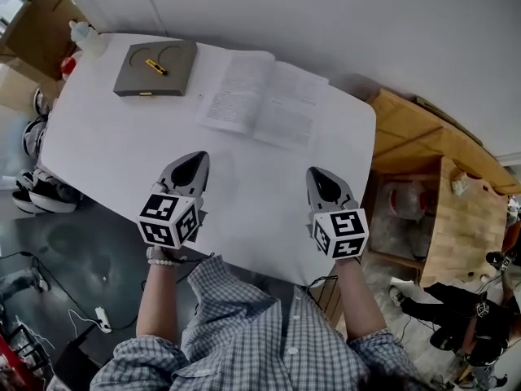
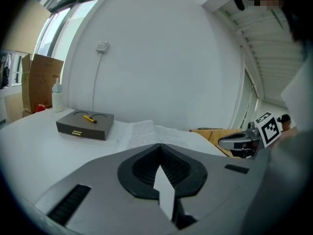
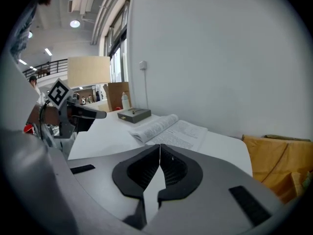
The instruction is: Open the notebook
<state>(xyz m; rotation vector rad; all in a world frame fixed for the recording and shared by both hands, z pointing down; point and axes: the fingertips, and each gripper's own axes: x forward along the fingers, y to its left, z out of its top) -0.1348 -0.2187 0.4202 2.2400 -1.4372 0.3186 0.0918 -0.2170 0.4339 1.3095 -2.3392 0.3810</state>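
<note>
The notebook (image 1: 260, 98) lies open and flat on the white table (image 1: 106, 153), its printed pages facing up, toward the far side. It also shows in the left gripper view as the notebook (image 2: 151, 132) and in the right gripper view as the notebook (image 3: 168, 128). My left gripper (image 1: 194, 156) hovers over the near half of the table, well short of the book, its jaws shut with nothing between them (image 2: 159, 147). My right gripper (image 1: 316, 172) is level with it on the right, also shut and holding nothing (image 3: 160, 146).
A flat grey box (image 1: 175, 76) with a yellow pen (image 1: 156, 67) on top sits left of the notebook. A white bottle (image 1: 85, 35) stands at the far left corner beside a cardboard box (image 1: 41, 23). Wooden furniture (image 1: 440, 177) lies beyond the table's right edge.
</note>
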